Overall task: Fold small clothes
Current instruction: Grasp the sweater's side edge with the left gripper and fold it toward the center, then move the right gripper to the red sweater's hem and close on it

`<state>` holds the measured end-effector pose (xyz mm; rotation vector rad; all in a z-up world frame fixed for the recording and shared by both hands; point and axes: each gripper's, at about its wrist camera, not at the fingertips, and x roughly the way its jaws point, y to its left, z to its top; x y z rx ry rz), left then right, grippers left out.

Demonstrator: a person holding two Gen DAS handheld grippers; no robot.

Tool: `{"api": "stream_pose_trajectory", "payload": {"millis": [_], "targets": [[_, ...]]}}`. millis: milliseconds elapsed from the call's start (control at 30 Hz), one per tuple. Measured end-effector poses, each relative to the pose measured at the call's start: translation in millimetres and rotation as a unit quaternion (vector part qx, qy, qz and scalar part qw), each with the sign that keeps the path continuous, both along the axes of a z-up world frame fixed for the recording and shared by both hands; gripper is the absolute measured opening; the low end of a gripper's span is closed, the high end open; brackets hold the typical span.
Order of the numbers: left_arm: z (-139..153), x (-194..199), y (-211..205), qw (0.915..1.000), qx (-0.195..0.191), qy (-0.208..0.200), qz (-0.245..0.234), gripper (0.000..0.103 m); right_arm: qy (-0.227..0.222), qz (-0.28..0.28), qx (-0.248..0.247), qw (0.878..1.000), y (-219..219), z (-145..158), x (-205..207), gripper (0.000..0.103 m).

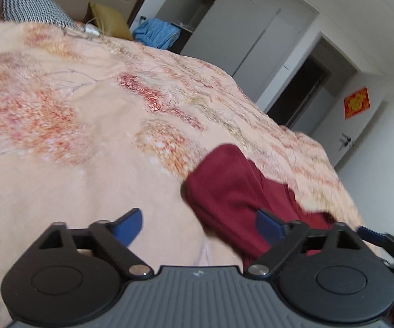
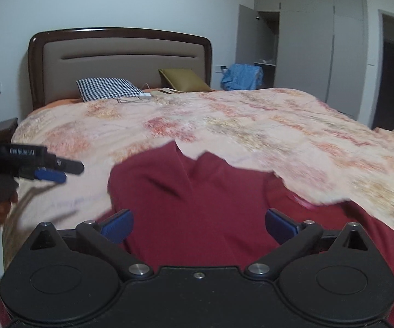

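one dark-red garment, perhaps folded

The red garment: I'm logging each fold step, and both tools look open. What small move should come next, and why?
Probably bring the right tool down onto the near edge of the red garment and close on it. Both it and the left tool stand open and hold nothing, and the garment lies rumpled on the bedspread, not yet neatly folded.

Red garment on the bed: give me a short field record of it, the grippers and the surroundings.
garment: dark red cloth, lying rumpled on the floral bedspread
left gripper: open, nothing between its pads
right gripper: open, over the cloth, not gripping it
pillows: checked pillow and olive cushion by the headboard
background: blue cloth beside the wardrobe
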<state>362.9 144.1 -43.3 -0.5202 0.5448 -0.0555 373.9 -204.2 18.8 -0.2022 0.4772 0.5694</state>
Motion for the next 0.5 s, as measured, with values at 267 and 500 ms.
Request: {"api": "stream_pose_trajectory", "payload": {"millis": [267,500], "targets": [[-5,-71,-34,0.9983,0.051,0.025,-0.011,0.103,-0.025,-0.067,-0.083,0.994,-62,-31,-131,0.102],[-15,-119,-58,0.9963,0.064,0.051,-0.024,0.103,-0.025,-0.103,-0.113,0.988,-87,-49,-204,0.102]]}}
